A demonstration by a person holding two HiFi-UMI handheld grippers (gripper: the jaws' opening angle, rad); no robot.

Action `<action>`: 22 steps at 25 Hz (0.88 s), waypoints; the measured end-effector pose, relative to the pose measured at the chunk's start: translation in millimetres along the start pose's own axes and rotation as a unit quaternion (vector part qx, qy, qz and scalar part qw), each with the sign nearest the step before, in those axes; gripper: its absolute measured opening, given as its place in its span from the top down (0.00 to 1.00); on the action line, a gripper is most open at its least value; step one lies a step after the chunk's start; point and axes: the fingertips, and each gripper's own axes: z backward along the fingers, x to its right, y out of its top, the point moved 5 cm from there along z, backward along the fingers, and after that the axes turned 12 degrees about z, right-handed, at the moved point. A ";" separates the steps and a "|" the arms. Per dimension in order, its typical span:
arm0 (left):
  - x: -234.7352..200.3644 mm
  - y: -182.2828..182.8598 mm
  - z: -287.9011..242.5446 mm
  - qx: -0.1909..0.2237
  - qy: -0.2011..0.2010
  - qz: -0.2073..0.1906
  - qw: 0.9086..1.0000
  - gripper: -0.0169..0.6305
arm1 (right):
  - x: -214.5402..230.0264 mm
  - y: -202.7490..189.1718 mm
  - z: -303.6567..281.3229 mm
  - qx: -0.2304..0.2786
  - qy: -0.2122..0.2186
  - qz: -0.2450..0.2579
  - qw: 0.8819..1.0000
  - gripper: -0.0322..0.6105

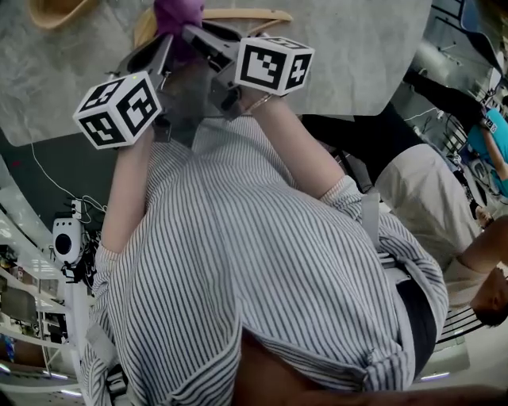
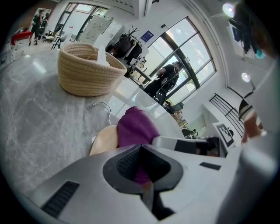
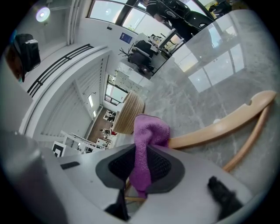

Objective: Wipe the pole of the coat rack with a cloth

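A purple cloth is bunched over a wooden coat hanger that lies on the grey marble table. My right gripper is shut on the purple cloth, which hangs down between its pads above the hanger. My left gripper meets it from the left. The same cloth bulges past the left jaws and shows pinched in their gap. The hanger's tan end and metal hook lie just beyond. No coat rack pole shows in any view.
A woven basket stands on the table beyond the hanger; I also see this basket in the right gripper view. My striped shirt fills the head view. Another person is close at the right, and a stand with equipment at the left.
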 end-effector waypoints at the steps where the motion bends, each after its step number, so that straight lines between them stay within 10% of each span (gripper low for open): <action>1: 7.6 -0.4 -3.9 -0.001 -0.001 -0.004 1.000 0.95 | 3.4 2.8 7.1 0.004 -0.001 -0.001 1.000 0.83; 22: 78.9 -8.6 -66.5 -0.052 -0.028 -0.066 0.996 0.95 | 61.6 21.0 88.0 0.066 -0.054 -0.039 0.996 0.83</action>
